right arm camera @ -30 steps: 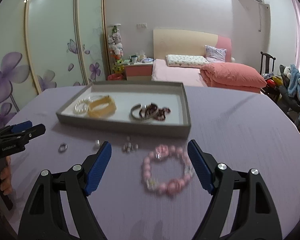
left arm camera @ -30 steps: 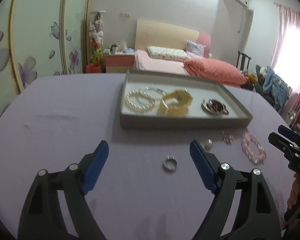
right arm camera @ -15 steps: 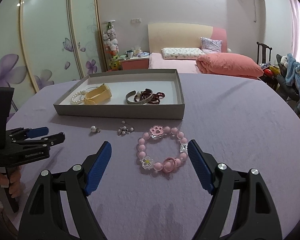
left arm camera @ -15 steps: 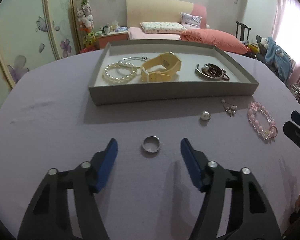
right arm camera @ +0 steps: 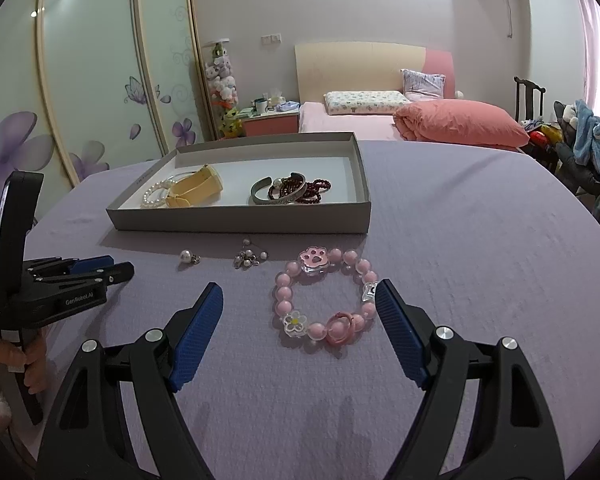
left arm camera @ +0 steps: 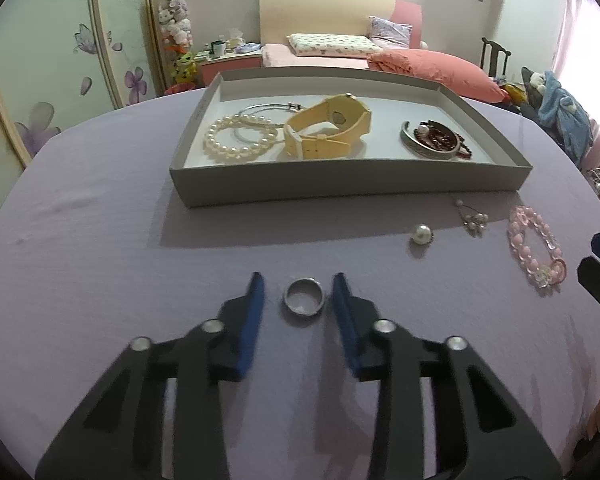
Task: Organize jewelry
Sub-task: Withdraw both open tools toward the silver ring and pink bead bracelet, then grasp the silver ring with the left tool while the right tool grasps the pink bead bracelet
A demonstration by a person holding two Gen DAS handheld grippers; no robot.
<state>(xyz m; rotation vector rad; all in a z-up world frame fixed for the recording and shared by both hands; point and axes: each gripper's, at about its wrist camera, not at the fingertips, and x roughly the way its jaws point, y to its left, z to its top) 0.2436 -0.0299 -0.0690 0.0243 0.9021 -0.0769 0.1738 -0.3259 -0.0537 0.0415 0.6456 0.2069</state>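
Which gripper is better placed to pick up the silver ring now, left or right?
Left. The left gripper already brackets the silver ring, both fingers beside it; the right gripper is at the pink bracelet.

Table cloth (left arm camera: 100, 240) showing plain light purple. Tray (left arm camera: 340, 184) looking grey outside, white inside. Watch (left arm camera: 328, 128) glowing pale yellow. Pearl bracelet (left arm camera: 236, 140) shining creamy white. Ring (left arm camera: 303, 297) shining silver. Bead bracelet (right arm camera: 324, 300) showing pink, with pink paw charm and white flower charm, yellow middle. Finger pads (right arm camera: 196, 332) showing blue on black gripper arms.
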